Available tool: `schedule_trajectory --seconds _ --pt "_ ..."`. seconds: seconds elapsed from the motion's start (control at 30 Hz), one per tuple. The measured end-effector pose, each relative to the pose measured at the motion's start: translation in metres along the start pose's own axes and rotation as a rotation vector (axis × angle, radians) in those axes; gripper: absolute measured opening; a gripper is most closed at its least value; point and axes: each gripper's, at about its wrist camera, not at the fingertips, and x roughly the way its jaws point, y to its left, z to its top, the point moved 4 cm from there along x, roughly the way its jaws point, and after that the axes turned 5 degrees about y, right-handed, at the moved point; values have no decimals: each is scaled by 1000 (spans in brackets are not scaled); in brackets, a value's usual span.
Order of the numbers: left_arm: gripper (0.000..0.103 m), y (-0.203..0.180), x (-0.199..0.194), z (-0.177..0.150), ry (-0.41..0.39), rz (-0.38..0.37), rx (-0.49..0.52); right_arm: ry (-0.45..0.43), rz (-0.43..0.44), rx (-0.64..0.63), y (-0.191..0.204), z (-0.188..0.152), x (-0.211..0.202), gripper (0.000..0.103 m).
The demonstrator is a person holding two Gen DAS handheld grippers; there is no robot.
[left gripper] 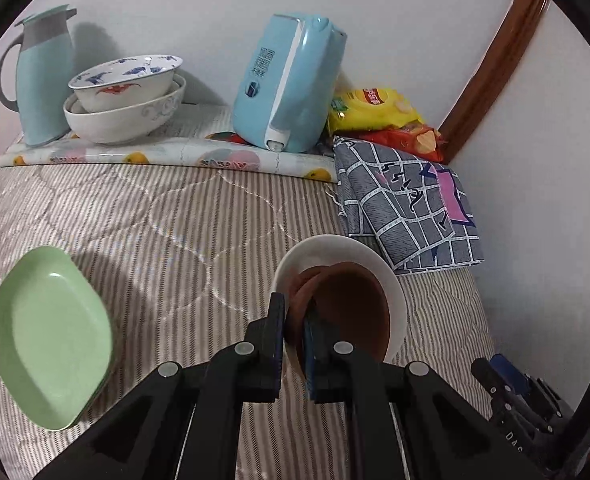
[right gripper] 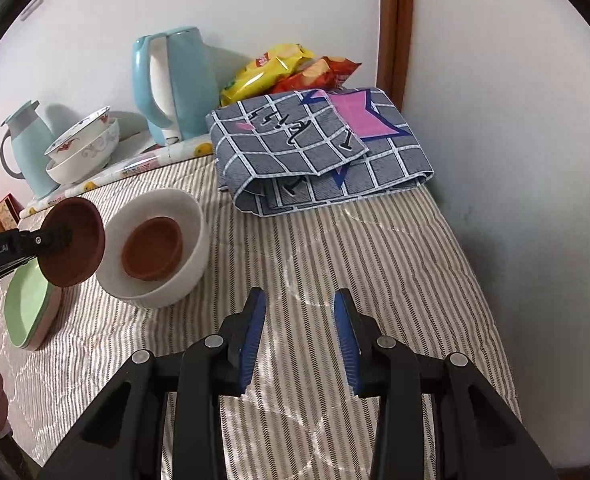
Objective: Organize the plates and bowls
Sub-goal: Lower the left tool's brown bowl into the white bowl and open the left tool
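Beside white bowl (right gripper: 155, 248), left gripper (left gripper: 293, 320) pinches brown bowl (right gripper: 75, 240) — right gripper (right gripper: 299, 312) jaws spread.

Bare striped quilt (right gripper: 375, 248) ahead, folded cloth (right gripper: 319, 148) blocking behind.

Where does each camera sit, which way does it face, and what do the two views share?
Left wrist: on the left gripper, looking down along its fingers, shut on a brown bowl over the white bowl.
Right wrist: on the right gripper, facing down at the striped cover; its jaws stand open and empty.
Shared: white bowl, green plates, blue kettle.
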Motion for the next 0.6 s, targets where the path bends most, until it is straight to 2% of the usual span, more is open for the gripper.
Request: schedule_trajectory --seconds 0.6 --pt "9 -8 49 9 64 16 3 29 -5 -3 -5 3 20 35"
